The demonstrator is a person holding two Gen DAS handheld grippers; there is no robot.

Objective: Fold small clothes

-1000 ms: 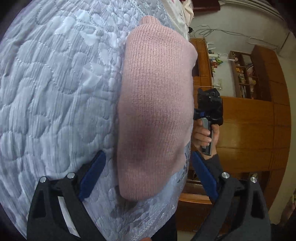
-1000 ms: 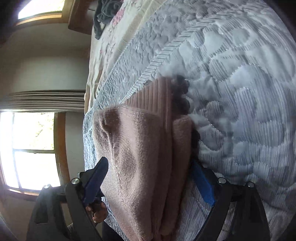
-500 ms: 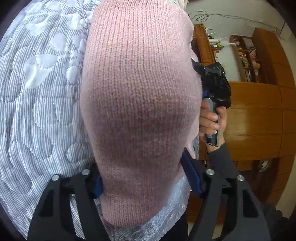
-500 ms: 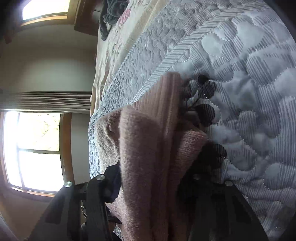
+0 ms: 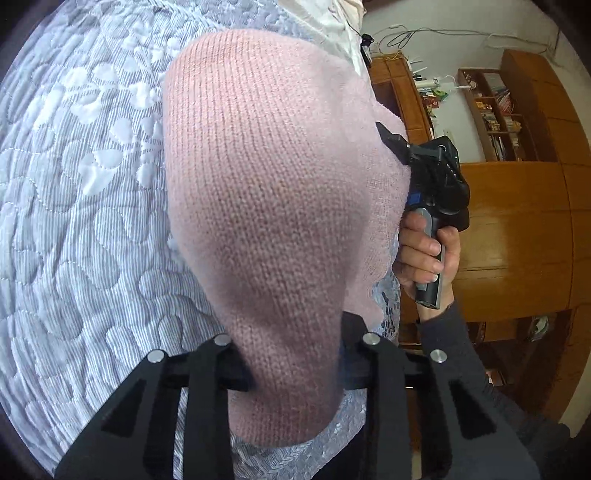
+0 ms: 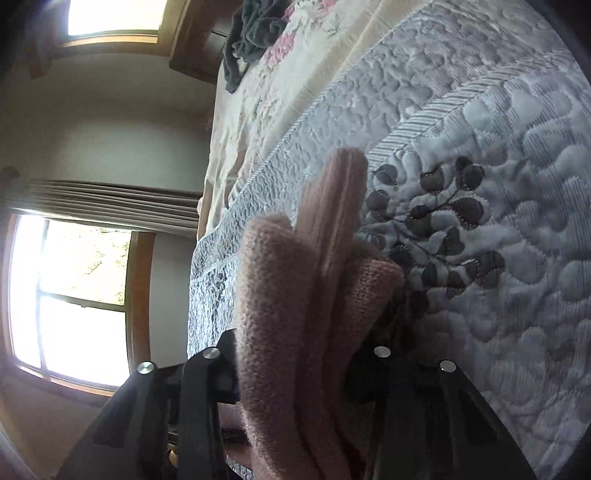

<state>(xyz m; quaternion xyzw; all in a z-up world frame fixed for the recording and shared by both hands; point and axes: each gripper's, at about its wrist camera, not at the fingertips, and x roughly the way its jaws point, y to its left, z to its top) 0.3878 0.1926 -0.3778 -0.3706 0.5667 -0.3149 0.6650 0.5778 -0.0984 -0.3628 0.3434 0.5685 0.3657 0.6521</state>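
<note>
You're in a home bedroom: grey quilted leaf-pattern bedspread [image 6: 498,184], orange wooden wardrobe and bookshelf [image 5: 517,221], curtained sunlit window [image 6: 66,295].

Pink knit garment [image 5: 266,206] looks fuzzy; quilt [image 5: 85,206] stitched, cabinet [image 5: 517,229] glossy wood.

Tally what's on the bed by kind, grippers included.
Pink knit garment: 1
Dark cloth, far end of the bed: 1
Grippers: 2, left gripper and right gripper, both shut on the garment
Total: 4

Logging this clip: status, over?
Left gripper shut on pink knit garment. Right gripper shut on its bunched edge. Garment over grey quilt. Nothing in the way.
</note>
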